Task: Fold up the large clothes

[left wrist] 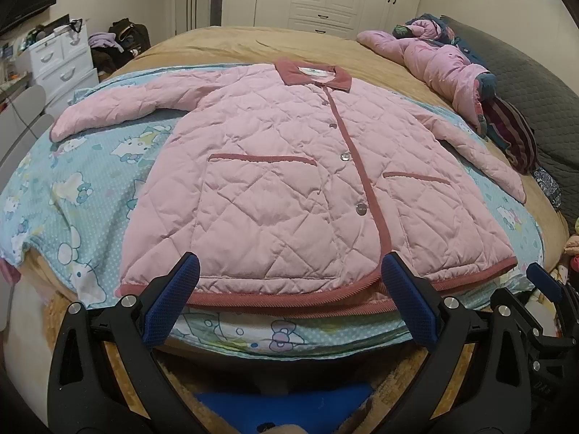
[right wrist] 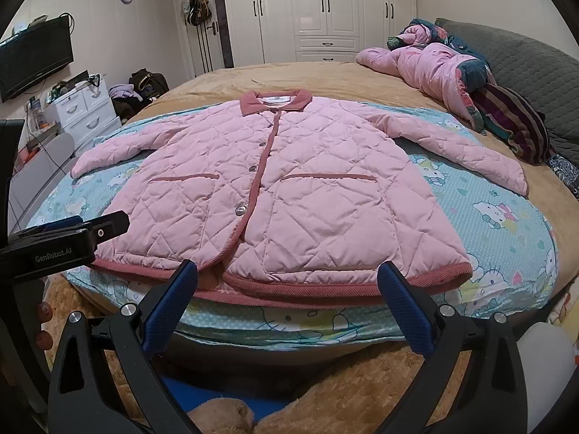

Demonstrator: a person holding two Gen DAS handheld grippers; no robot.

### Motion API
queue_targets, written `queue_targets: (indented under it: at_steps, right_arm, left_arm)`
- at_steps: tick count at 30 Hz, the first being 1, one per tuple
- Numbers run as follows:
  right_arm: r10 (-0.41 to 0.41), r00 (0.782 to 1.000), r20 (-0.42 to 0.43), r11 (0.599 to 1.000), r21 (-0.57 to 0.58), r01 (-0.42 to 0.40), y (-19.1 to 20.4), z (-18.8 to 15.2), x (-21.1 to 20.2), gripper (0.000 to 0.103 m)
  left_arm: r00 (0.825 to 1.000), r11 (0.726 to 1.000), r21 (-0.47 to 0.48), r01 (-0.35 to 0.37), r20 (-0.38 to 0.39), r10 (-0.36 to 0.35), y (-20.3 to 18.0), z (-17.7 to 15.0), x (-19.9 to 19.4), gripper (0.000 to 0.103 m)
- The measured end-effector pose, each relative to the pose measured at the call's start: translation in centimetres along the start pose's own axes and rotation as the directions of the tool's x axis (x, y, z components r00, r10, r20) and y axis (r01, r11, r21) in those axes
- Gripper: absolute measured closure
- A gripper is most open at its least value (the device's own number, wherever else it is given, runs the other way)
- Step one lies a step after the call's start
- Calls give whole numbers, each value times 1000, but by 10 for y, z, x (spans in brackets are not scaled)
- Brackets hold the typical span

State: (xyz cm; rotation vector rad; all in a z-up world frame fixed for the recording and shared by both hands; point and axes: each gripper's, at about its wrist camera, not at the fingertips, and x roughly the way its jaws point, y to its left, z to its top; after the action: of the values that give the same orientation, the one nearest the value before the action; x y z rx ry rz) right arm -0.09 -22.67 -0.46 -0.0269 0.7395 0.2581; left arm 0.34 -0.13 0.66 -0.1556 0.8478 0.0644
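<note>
A pink quilted jacket (left wrist: 282, 166) (right wrist: 275, 188) with dark pink trim lies flat and buttoned, front up, on a light blue cartoon-print sheet (left wrist: 72, 195) (right wrist: 488, 224), both sleeves spread outward. My left gripper (left wrist: 289, 275) hovers open just before the hem, near its middle and left half, with nothing between its blue pads. My right gripper (right wrist: 287, 278) stands open too, in front of the hem's middle and right half. In the right wrist view the left gripper's body (right wrist: 65, 238) shows at the left edge, beside the jacket's lower left corner.
The sheet lies on a tan bed cover (right wrist: 307, 76). A crumpled pink coat and striped clothes (right wrist: 452, 72) (left wrist: 452, 68) are heaped at the far right by a grey headboard (right wrist: 535, 68). White drawers (right wrist: 87, 108), a wall TV (right wrist: 36, 61) and wardrobes (right wrist: 325, 11) ring the room.
</note>
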Motion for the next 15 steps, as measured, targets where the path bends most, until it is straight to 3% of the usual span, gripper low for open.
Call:
queue_targets:
  at_steps: [15]
  right_arm:
    - [1, 1000, -5, 1000, -1, -1, 2, 1, 2, 4]
  left_arm:
    - [1000, 1000, 0, 0, 2, 0, 2, -2, 3, 9]
